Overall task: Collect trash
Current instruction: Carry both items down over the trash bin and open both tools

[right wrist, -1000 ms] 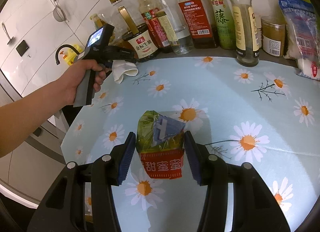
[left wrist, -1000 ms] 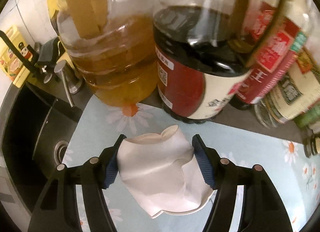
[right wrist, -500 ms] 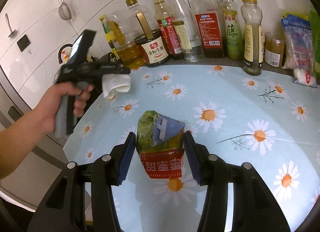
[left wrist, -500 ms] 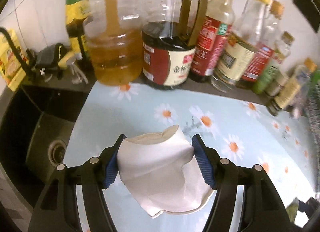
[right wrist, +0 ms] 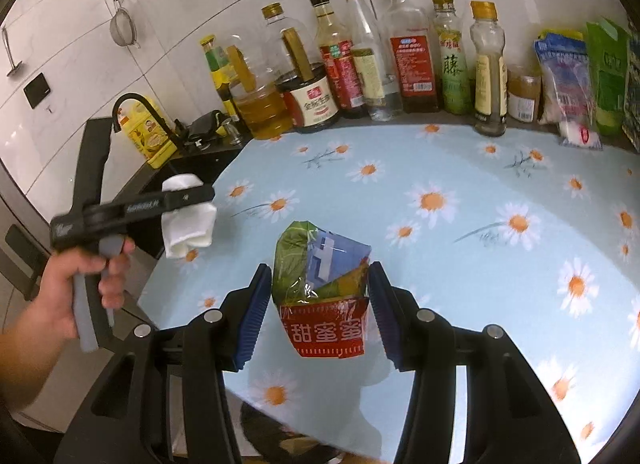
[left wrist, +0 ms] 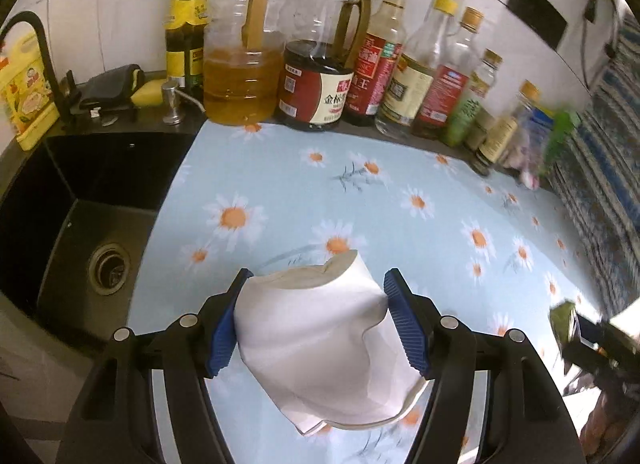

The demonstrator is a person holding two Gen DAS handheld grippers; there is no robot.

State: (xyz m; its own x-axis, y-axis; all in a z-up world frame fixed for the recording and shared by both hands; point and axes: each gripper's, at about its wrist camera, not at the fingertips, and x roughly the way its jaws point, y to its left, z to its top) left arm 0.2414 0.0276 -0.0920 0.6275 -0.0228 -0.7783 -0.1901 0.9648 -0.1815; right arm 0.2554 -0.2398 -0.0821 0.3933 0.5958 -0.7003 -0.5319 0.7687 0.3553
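You hold two pieces of trash at once: the crumpled white paper cup [left wrist: 320, 328] is pinched between the blue pads of your left gripper [left wrist: 316, 324], and the snack wrapper [right wrist: 322, 292], green and blue above a red band with printed characters, is pinched the same way in your right gripper [right wrist: 320, 304]. Both sets of jaws press against what they carry, and both items hang clear above the daisy-print tablecloth [left wrist: 400, 200]. A second ago your left gripper was right up against the oil jug [left wrist: 240, 76] and the dark sauce jug [left wrist: 316, 88]; now it has pulled well back toward the front edge of the counter, so the whole row of bottles [right wrist: 400, 52] stands far behind the cup. That reads as the pickup being done on both sides, with only the carry to a bin left, and no bin shows in either view. The left view gives you the black sink [left wrist: 92, 224] with its drain just beside the cloth, and a blurred glimpse of the right gripper at the far right edge. The right view alone shows your left hand [right wrist: 76, 284] on the handle with the cup near the counter corner, plus the packets [right wrist: 568, 80] at the end of the bottle row.
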